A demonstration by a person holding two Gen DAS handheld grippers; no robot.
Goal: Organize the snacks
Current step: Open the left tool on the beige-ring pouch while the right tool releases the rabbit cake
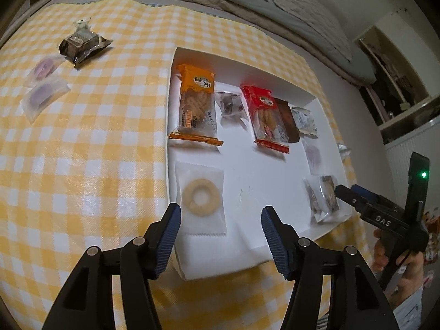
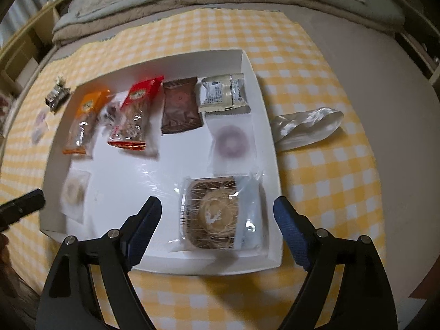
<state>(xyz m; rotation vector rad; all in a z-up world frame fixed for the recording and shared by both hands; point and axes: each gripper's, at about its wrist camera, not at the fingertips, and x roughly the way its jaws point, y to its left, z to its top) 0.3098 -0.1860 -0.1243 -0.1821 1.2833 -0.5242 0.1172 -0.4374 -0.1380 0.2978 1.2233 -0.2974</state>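
- The white tray (image 2: 271, 148) on the yellow checked cloth (image 1: 82, 143) holds an orange packet (image 1: 195, 107), red packet (image 1: 265, 115), brown packet (image 2: 180, 104), pale ring biscuit (image 1: 200, 196) and a clear-wrapped pastry (image 2: 214, 214).
- Left gripper (image 1: 220, 228) hangs open above the ring biscuit, gripping nothing.
- Right gripper (image 2: 217, 225) is spread wide around the pastry, pads clear of it.
- A dark chocolate packet (image 1: 82, 45) and two purple ring packets (image 1: 44, 93) lie outside on the cloth.

It was a home, seemingly a bedroom: a rumpled quilt (image 1: 288, 8) lay on a bed (image 2: 357, 35), a yellow checked cloth (image 1: 82, 137) was spread over it, and wooden shelves (image 2: 24, 44) stood alongside.
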